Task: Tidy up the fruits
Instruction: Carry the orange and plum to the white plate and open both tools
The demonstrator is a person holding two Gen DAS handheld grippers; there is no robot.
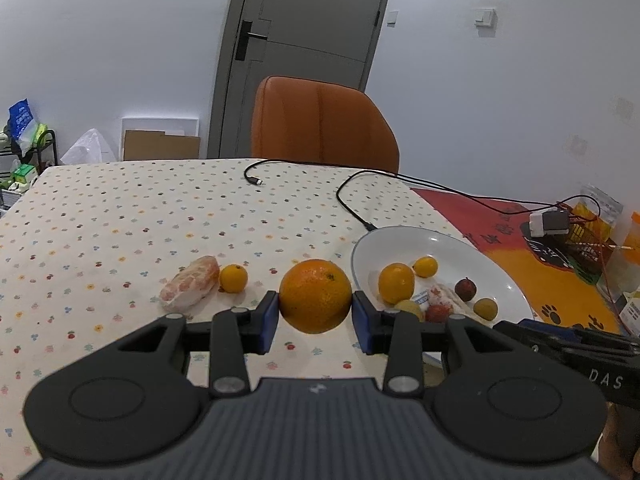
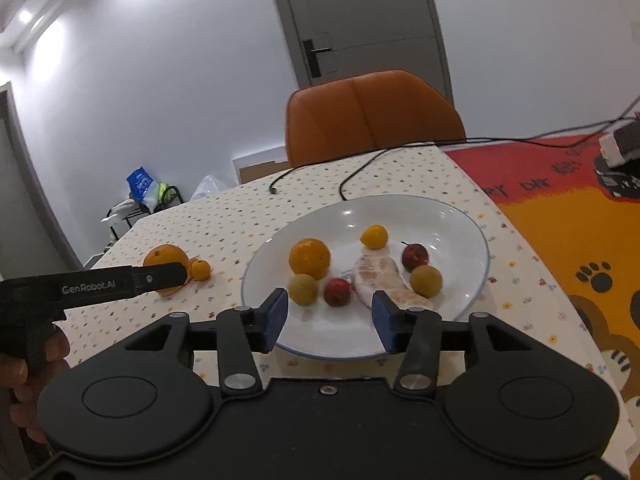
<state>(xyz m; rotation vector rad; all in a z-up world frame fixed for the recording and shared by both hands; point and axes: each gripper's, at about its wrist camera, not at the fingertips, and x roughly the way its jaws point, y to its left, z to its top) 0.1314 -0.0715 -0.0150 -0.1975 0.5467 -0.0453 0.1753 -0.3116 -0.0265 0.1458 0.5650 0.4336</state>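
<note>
Left wrist view: the left gripper (image 1: 315, 309) jaws pinch the big orange (image 1: 315, 295). Six fruits sit on the plate (image 2: 460, 224); two wait on the desk (image 1: 120, 216). The right gripper (image 2: 330, 314) jaws are spread, holding nothing.

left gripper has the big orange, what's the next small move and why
Probably carry it right, over the white plate and set it down. The left gripper is clamped on the large round orange, other fruit already sits there, and the right gripper is open and empty.

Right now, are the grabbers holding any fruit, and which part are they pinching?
The left gripper pinches the big orange by its two sides, at its widest part. The right gripper holds nothing; it is open above the plate.
</note>
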